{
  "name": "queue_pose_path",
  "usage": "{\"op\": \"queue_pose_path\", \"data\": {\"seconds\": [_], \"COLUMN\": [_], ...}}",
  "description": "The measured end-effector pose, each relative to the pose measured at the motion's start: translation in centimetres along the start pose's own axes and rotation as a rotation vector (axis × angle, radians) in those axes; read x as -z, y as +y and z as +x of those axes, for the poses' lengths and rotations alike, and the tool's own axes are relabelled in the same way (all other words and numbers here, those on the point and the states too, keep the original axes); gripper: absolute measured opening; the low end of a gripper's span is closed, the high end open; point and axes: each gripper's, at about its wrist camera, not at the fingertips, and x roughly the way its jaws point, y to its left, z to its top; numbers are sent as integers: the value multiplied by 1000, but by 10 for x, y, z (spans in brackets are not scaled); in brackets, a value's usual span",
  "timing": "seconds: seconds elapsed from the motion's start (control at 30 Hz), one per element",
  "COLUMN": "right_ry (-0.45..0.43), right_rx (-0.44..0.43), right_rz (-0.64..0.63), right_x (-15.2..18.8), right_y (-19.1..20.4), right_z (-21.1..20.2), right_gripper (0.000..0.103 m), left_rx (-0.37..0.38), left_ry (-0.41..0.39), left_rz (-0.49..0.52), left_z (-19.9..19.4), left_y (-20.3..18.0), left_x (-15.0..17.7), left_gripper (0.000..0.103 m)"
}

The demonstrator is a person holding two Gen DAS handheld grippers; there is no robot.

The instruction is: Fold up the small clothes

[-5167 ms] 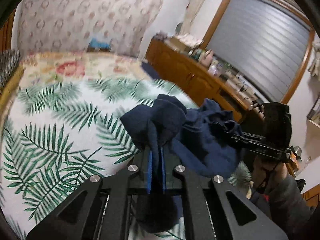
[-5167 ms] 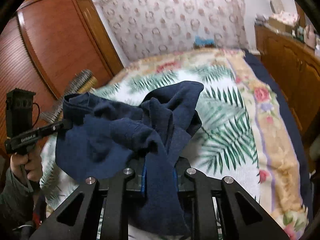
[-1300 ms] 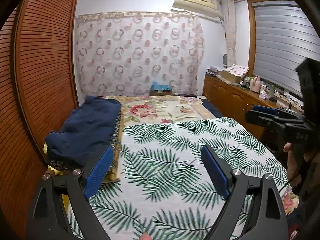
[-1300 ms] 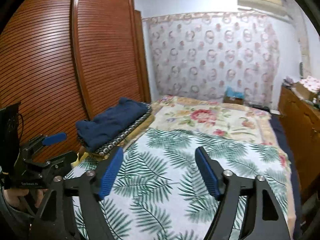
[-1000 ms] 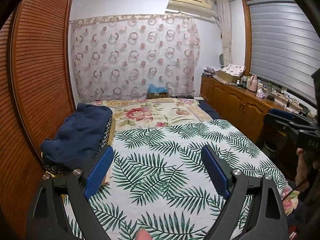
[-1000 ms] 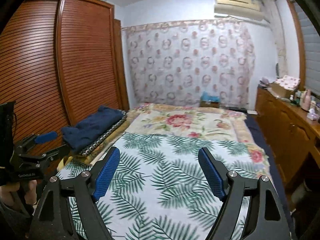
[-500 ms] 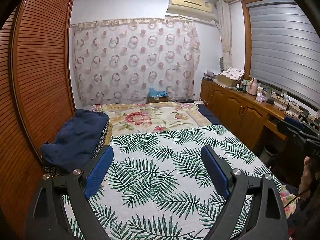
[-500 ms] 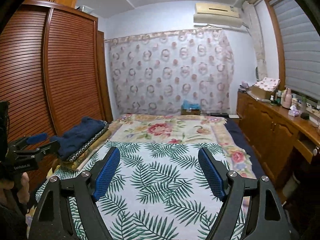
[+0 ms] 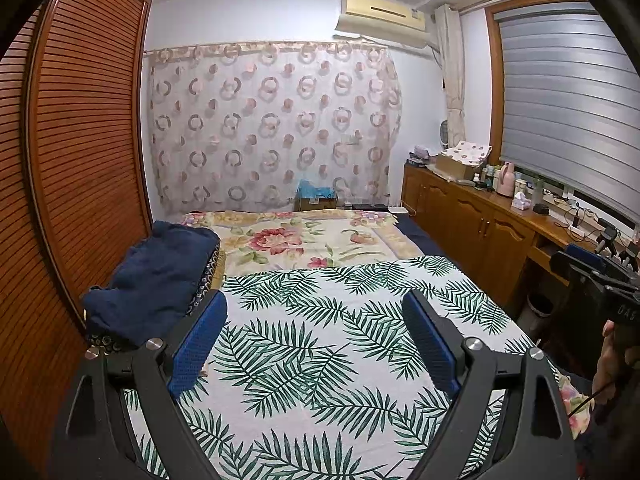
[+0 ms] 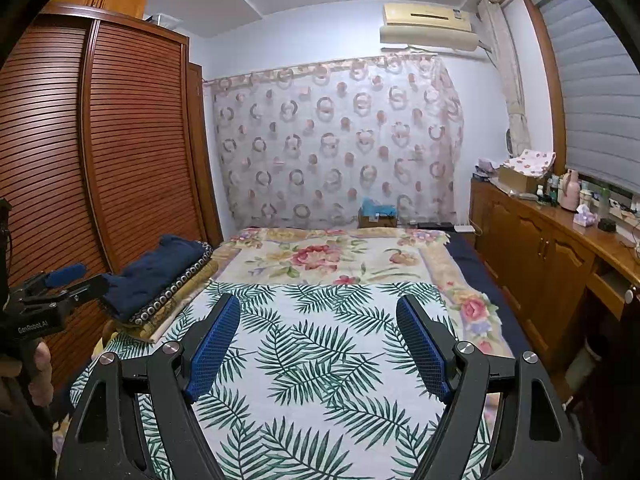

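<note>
A folded navy blue garment [image 9: 156,276] lies on a stack of patterned cloths at the bed's left edge, beside the wardrobe; it also shows in the right wrist view [image 10: 160,268]. My left gripper [image 9: 314,320] is open and empty, held above the palm-leaf bedspread [image 9: 320,340], to the right of the garment. My right gripper [image 10: 318,322] is open and empty, above the same bedspread [image 10: 320,360]. Each gripper shows at the edge of the other's view: the right one [image 9: 592,276], the left one [image 10: 60,280].
A slatted wooden wardrobe [image 9: 72,160] runs along the left of the bed. A floral blanket [image 9: 300,240] covers the far half. A wooden sideboard [image 9: 480,224] with bottles and boxes stands at the right under the shuttered window. A curtain [image 9: 272,128] hangs behind.
Five seconds ago both grippers were shut on the navy garment; it now lies folded on the stack at the left. Both grippers are open and have drawn back and up from the bed.
</note>
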Motion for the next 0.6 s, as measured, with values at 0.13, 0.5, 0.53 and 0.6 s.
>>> {"op": "queue_pose_path", "data": {"seconds": [0.13, 0.5, 0.53, 0.6], "right_ry": [0, 3, 3, 4], "right_rx": [-1, -2, -3, -3], "right_rz": [-1, -1, -1, -2], "right_x": [-1, -9, -9, -9], "right_y": [1, -7, -9, -10], "right_z": [-1, 11, 12, 13], "right_gripper": [82, 82, 82, 82], "left_rx": [1, 1, 0, 2], "left_ry": [0, -1, -1, 0], "left_rz": [0, 1, 0, 1], "left_z": [0, 0, 0, 0], "left_y": [0, 1, 1, 2], "left_x": [0, 0, 0, 0], "left_gripper": [90, 90, 90, 90]}}
